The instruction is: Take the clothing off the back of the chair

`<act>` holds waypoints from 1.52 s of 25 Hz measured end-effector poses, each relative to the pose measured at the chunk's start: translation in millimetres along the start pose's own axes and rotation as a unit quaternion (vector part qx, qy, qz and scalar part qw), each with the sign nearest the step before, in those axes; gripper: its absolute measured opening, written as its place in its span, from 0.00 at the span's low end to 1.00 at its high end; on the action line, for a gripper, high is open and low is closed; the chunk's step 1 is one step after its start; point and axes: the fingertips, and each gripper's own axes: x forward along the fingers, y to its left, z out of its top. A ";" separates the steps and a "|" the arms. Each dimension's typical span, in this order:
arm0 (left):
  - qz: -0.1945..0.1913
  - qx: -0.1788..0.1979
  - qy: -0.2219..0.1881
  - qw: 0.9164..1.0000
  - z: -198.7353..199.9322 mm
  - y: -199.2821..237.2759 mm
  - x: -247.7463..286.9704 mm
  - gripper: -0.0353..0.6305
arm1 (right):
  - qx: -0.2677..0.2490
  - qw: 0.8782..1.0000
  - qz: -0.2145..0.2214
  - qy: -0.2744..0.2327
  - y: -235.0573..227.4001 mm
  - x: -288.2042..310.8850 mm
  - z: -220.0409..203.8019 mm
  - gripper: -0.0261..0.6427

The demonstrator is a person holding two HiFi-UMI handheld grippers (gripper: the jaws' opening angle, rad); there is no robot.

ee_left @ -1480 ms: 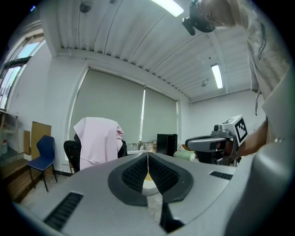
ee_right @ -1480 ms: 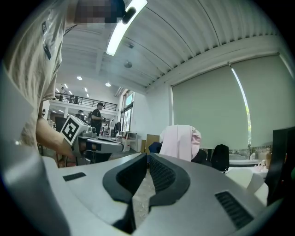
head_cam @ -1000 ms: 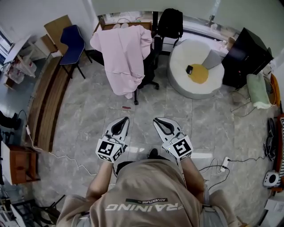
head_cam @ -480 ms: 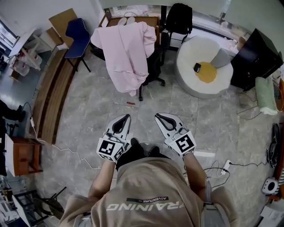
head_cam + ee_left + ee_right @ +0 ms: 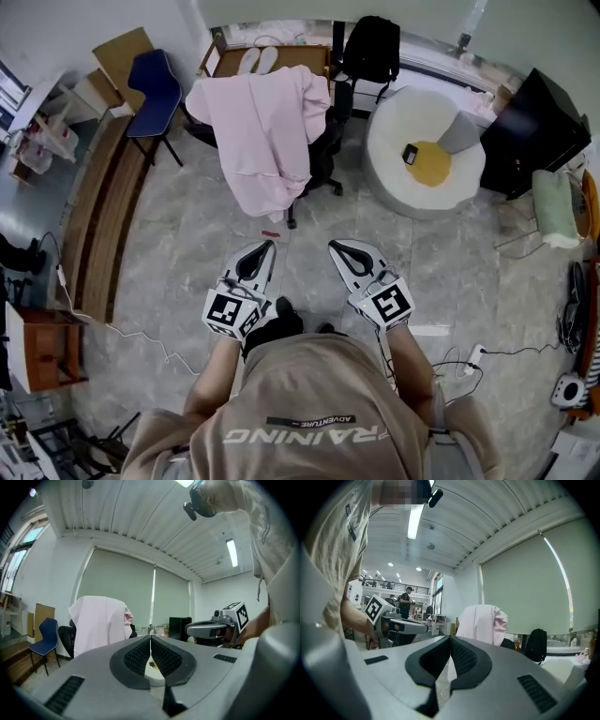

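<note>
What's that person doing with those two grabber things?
A person stands on the tiled floor with a gripper in each hand, facing a black chair. A pink garment hangs over the chair's back, and the job is to take it off. The left gripper and the right gripper are both shut and empty. They point toward the chair but are well short of it, so nothing has been grabbed yet.
</note>
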 end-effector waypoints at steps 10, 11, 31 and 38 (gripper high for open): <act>-0.036 0.019 -0.011 0.999 23.5 66.5 22.4 0.08 | 0.003 0.998 -0.058 -0.004 -30.9 55.2 16.6 0.09; -0.037 0.018 -0.011 0.999 23.9 74.2 23.4 0.08 | 0.003 0.998 -0.063 -0.003 -32.7 59.7 16.7 0.09; -0.068 -0.010 0.006 0.998 2.7 129.4 63.9 0.08 | 0.017 0.990 -0.141 0.009 -95.8 87.8 12.1 0.09; -0.017 -0.016 0.000 1.000 9.4 149.9 104.2 0.08 | 0.010 0.995 -0.100 0.006 -151.5 115.9 8.1 0.09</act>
